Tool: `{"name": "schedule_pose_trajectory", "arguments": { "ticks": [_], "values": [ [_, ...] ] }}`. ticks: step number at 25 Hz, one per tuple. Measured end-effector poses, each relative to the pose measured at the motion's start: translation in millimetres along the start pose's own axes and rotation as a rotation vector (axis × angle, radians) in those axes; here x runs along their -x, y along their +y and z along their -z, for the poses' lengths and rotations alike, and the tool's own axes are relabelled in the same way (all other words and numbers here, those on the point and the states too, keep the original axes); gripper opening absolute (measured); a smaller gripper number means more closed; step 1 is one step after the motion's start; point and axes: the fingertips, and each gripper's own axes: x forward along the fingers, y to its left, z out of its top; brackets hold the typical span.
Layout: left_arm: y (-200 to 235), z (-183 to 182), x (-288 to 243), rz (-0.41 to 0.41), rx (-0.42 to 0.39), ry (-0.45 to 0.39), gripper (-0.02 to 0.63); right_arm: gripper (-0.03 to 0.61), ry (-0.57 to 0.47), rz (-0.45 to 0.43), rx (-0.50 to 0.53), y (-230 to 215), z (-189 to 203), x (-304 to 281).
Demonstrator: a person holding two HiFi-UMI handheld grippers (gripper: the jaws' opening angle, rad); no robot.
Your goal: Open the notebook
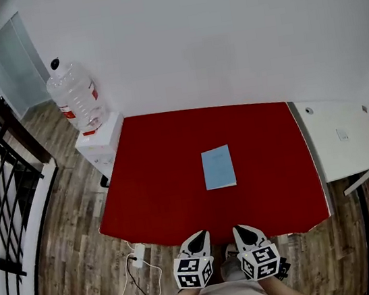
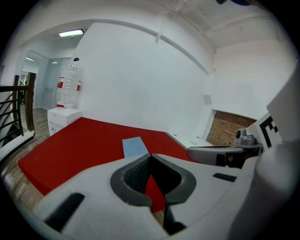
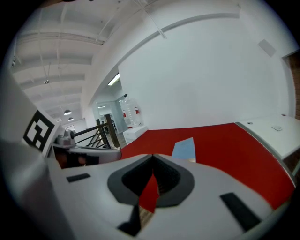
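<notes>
Blue notebook point(image 1: 218, 167), closed, mid-frame on table point(image 1: 155, 181); opening not begun. Left gripper point(image 1: 197, 237) and right gripper point(image 1: 244, 230), lower centre: fingers clenched, empty.

Overall light: bright, even and white, filling all three views.
Sources: a ceiling strip light point(image 2: 71, 33) is glowing far left in the left gripper view; another strip point(image 3: 115, 79) is shining above the far hall in the right gripper view.
Shadows: soft ones are barely showing on the red table point(image 1: 168, 173).
Glare: the white wall point(image 1: 190, 40) is washing out.
Distortion: fisheye is bending the railing point(image 1: 16, 136); a black vignette is ringing both gripper views.
Focus: the left gripper point(image 2: 151, 153) and right gripper point(image 3: 153, 154) are blurring close to the lens.
</notes>
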Motion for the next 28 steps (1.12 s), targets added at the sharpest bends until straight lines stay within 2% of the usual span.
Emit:
{"name": "schedule_pose_trajectory", "arguments": {
  "ticks": [6,9,15,28],
  "values": [
    [-1,-46,-65,-0.034,-0.005,-0.023,0.006,0.006,-0.008,-0.034,0.007,-60,-45,-39],
    [0,-57,-85,-0.05,0.0,-0.02,0.006,0.006,-0.003,-0.048,0.006,-77,-57,-56],
    [14,-68,-109,-0.059,0.008,0.004,0.006,0.006,0.019,-0.059,-0.021,-86,-68,-85],
    [52,-88,-146,-0.027,-0.002,0.039,0.006,0.006,0.054,0.006,-0.061,-98,-76,-134]
  ]
}}
